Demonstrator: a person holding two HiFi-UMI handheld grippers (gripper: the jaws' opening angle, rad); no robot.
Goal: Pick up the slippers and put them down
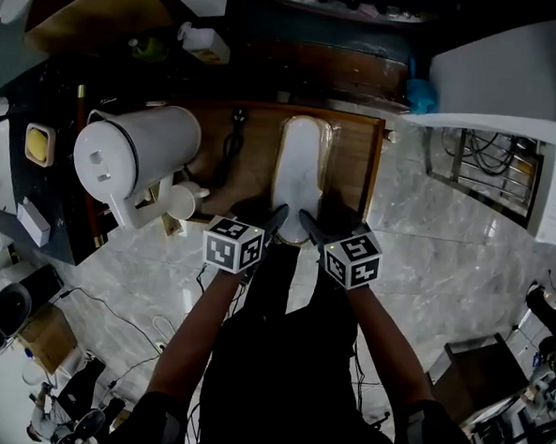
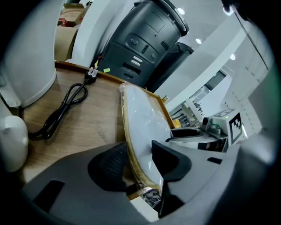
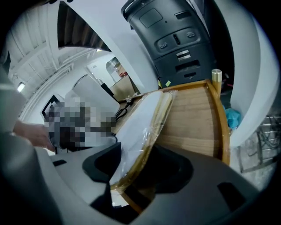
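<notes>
Now pinching the slippers (image 1: 300, 166) at the table's near edge

Currently holding the plastic-wrapped pair of white slippers by its near end, near the middle of the head view. Resting the remainder of the pack lengthwise on the wooden tabletop (image 1: 352, 155), far end pointing toward the top of the frame. Reaching in from the lower left with the left gripper (image 1: 276, 221), fingers standing at a middling width and clamping the pack: one textured pad (image 2: 107, 165) sitting against the tan sole edge, the other lying on the white upper face. Reaching in from the lower right with the right gripper (image 1: 311, 226), fingers spread to the pack's thickness and clasping its crinkled wrapped edge in the lower centre of the right gripper view. Carrying the two marker cubes (image 1: 232, 245) side by side just beneath the fingers, near each other but apart. Working beside a large white jug-shaped appliance (image 1: 137, 151) at the left of the tabletop, a small white cup (image 1: 181, 201) just beside it and a looped black power cord (image 2: 66, 105) on the wood to the left of the pack, apart from it. Facing a dark grey machine (image 2: 145, 39) with button panels beyond the tabletop's far edge, high in both gripper views.
</notes>
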